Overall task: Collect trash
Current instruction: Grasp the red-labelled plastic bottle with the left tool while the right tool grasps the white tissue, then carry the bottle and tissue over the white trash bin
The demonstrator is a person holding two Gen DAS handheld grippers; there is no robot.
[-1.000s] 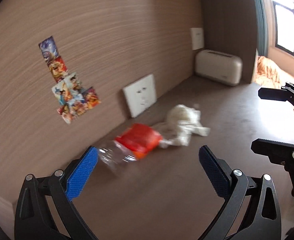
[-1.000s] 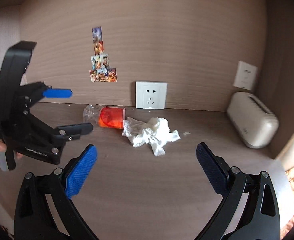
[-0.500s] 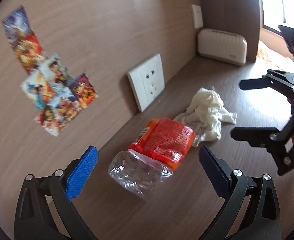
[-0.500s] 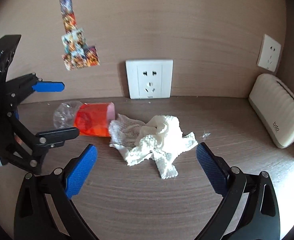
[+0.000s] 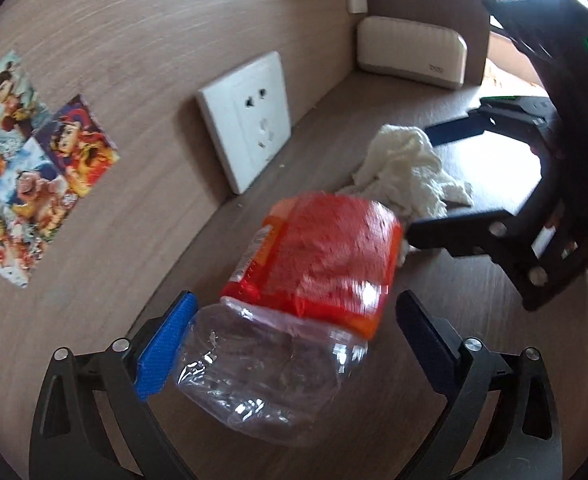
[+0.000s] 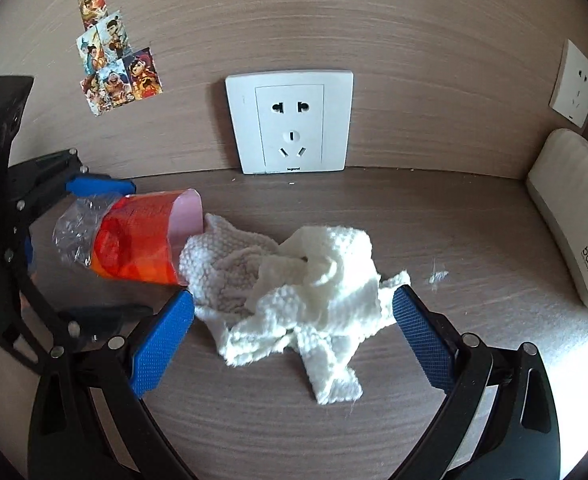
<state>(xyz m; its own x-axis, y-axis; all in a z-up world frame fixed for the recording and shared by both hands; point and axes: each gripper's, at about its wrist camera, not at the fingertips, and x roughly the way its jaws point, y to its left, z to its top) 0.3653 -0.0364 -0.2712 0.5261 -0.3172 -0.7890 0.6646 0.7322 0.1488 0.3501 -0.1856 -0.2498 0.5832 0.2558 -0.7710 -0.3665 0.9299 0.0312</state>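
A crushed clear plastic bottle (image 5: 294, 300) with an orange-red label lies on the wooden shelf. It sits between the fingers of my left gripper (image 5: 294, 340), whose jaws are closing. The left blue pad is at the bottle's side and the right pad stands clear of it. Just right of the bottle (image 6: 133, 244) lies a crumpled white tissue (image 6: 294, 280). My right gripper (image 6: 291, 340) is open, a finger on either side of it, not pressing. Each wrist view shows the other tool: the right gripper (image 5: 418, 186) around the tissue (image 5: 406, 168), the left gripper (image 6: 141, 250) around the bottle.
A wooden wall rises right behind the trash, with a white socket (image 6: 289, 124) and cartoon stickers (image 6: 113, 68) on it. A cream box-shaped device (image 6: 570, 216) stands at the right end below a second socket (image 6: 574, 84). A small white scrap (image 6: 438, 278) lies nearby.
Both grippers have come down and forward toward the wall. The bottle now lies between the left fingers and the tissue between the right fingers; before, both lay well ahead.
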